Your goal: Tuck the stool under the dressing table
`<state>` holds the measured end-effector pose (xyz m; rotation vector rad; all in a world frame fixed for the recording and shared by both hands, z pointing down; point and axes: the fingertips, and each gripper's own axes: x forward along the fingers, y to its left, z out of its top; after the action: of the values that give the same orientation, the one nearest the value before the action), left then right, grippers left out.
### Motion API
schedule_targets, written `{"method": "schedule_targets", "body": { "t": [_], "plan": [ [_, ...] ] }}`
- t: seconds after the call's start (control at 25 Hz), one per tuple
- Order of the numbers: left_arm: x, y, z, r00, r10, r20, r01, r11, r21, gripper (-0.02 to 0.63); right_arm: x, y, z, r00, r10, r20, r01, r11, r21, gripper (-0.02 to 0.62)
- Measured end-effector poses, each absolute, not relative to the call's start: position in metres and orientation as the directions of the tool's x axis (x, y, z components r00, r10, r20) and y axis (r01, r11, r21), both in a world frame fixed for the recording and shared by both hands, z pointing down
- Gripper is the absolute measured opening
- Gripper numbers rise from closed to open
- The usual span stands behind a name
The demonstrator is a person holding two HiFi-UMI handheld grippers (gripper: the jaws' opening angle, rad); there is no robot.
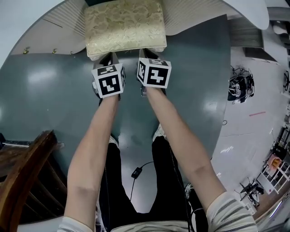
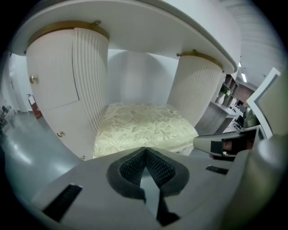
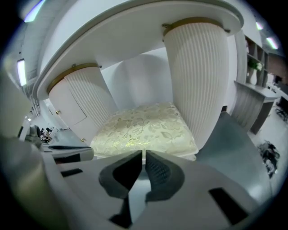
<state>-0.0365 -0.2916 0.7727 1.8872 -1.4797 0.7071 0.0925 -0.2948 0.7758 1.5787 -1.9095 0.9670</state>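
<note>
- Step in hand, as I judge it: the push. The stool stands on the grey floor at the floor's far edge, in the gap between the two fluted pedestals of the dressing table. It looks partly in, with its near edge still sticking out towards the person.
- The left gripper and the right gripper sit side by side at the stool's near edge, left one towards the left corner. Whether the tips touch the cushion cannot be told.
- Each gripper's own view shows its jaws pressed together with nothing between them: left gripper, right gripper.
- Next move, by my reading: a level, even shove from both tips, straight away from the person, so the stool slides without twisting into a pedestal.
- The cushion seems slightly wider than deep. Its long axis runs across the gap, along the table's front, and a long side faces the grippers squarely.
</note>
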Motion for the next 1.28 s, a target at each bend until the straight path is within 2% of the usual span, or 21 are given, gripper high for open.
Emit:
{"method": "schedule_targets", "body": {
  "t": [0.16, 0.28, 0.76, 1.04, 1.28],
  "plan": [
    [0.033, -0.313, 0.909, 0.308, -0.631, 0.712, -0.951, -0.191, 0.243, 0.006, 0.152, -0.316, 0.905, -0.189, -0.637, 0.748, -0.980, 0.078, -0.181, 0.014],
    [0.046, -0.310, 0.948, 0.331, -0.642, 0.692, -0.943, -0.195, 0.270, 0.006, 0.156, -0.315, 0.940, -0.203, -0.651, 0.731, -0.978, 0.102, -0.181, 0.014],
    [0.041, -0.233, 0.836, 0.353, -0.668, 0.655, -0.934, -0.209, 0.290, 0.006, 0.130, -0.236, 0.826, -0.280, -0.676, 0.682, -0.959, 0.167, -0.229, 0.012],
    [0.030, -0.190, 0.739, 0.383, -0.683, 0.622, -0.924, -0.284, 0.257, 0.006, 0.109, -0.197, 0.718, -0.312, -0.700, 0.642, -0.950, 0.224, -0.217, 0.012],
    [0.026, -0.142, 0.649, 0.400, -0.698, 0.594, -0.916, -0.291, 0.275, 0.006, 0.096, -0.147, 0.622, -0.348, -0.725, 0.595, -0.937, 0.282, -0.204, 0.013]
  ]
}}
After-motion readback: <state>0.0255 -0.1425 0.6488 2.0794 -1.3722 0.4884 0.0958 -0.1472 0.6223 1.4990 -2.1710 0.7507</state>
